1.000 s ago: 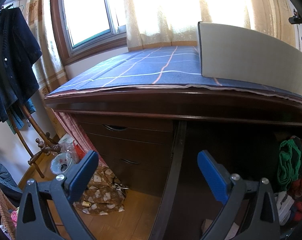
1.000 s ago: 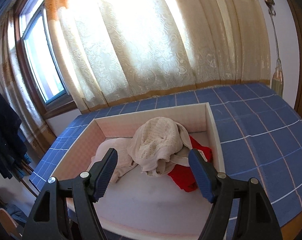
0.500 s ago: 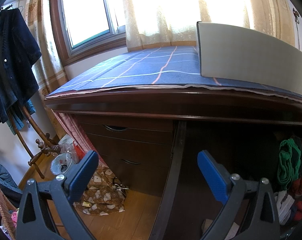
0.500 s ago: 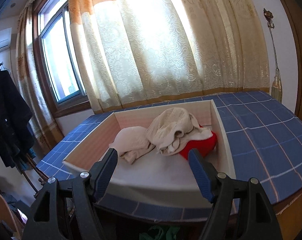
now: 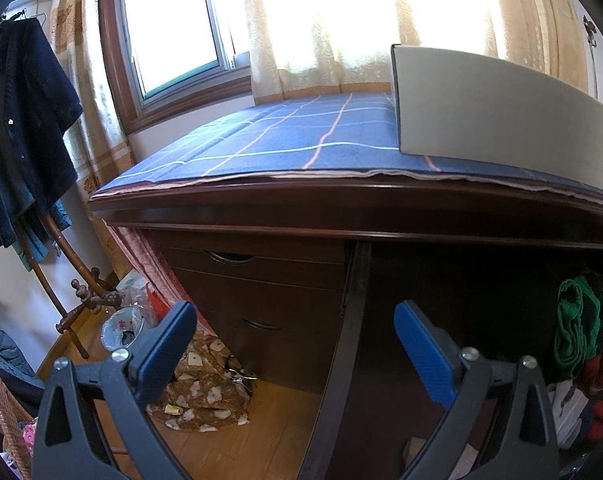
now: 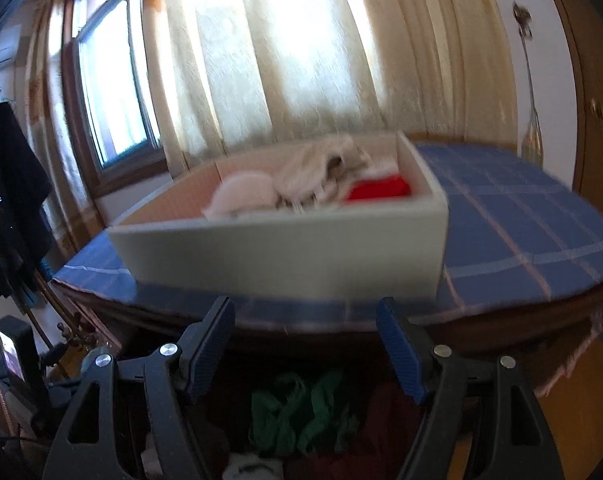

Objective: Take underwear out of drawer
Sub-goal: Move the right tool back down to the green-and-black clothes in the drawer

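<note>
A white box stands on the blue checked tabletop and holds cream and red garments. Below the table edge lies a pile of green and dark red underwear in a dark open compartment. My right gripper is open and empty, level with the table edge and above that pile. In the left wrist view the same clothes sit at the far right, and the box's wall rises on the tabletop. My left gripper hangs open and empty before the dark wooden cabinet.
Closed drawers fill the cabinet's left side. A coat stand with dark clothes is at the left, over bags and a patterned cloth on the wooden floor. Curtains and a window stand behind the table.
The right gripper has dropped and drawn back from over the box to the table's front edge, so the green and red pile below now shows. The left gripper has not moved.
</note>
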`<act>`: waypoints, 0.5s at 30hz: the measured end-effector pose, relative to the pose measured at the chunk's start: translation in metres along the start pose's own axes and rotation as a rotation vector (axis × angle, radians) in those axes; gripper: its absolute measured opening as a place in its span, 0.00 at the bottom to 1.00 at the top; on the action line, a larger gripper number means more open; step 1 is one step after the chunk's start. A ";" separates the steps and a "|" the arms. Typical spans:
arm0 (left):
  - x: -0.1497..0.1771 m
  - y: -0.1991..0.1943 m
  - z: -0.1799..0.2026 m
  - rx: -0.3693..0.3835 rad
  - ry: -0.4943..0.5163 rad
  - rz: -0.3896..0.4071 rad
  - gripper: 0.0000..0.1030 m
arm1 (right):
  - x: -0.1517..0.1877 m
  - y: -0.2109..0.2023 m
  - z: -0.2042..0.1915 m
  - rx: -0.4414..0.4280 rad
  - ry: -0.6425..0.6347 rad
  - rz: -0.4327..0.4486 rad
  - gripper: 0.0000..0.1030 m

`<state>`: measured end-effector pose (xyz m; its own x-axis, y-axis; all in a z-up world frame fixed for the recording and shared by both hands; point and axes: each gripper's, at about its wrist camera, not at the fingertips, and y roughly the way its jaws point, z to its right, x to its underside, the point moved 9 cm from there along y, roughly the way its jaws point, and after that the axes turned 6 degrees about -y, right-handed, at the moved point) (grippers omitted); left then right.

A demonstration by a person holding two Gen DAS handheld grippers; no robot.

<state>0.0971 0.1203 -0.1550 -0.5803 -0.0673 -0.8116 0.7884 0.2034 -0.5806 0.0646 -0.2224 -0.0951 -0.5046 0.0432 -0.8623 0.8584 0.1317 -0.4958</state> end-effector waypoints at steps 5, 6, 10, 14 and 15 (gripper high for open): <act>0.000 0.000 0.000 0.000 -0.001 -0.002 0.98 | 0.028 0.011 0.002 -0.011 0.008 -0.072 0.73; 0.000 0.000 0.000 0.001 0.000 -0.001 0.98 | 0.033 0.015 -0.001 -0.018 0.000 -0.094 0.73; 0.000 0.000 0.000 0.001 0.000 0.002 0.98 | 0.055 0.039 -0.010 -0.037 -0.029 -0.231 0.73; 0.002 -0.001 -0.001 0.004 -0.001 0.005 0.98 | 0.067 0.059 -0.021 -0.028 -0.110 -0.335 0.73; 0.002 -0.001 -0.001 0.006 -0.003 0.005 0.98 | 0.071 0.065 -0.024 -0.032 -0.134 -0.362 0.72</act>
<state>0.0944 0.1210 -0.1561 -0.5757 -0.0688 -0.8148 0.7926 0.1980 -0.5767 0.0820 -0.1869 -0.1864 -0.7560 -0.1414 -0.6391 0.6227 0.1457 -0.7688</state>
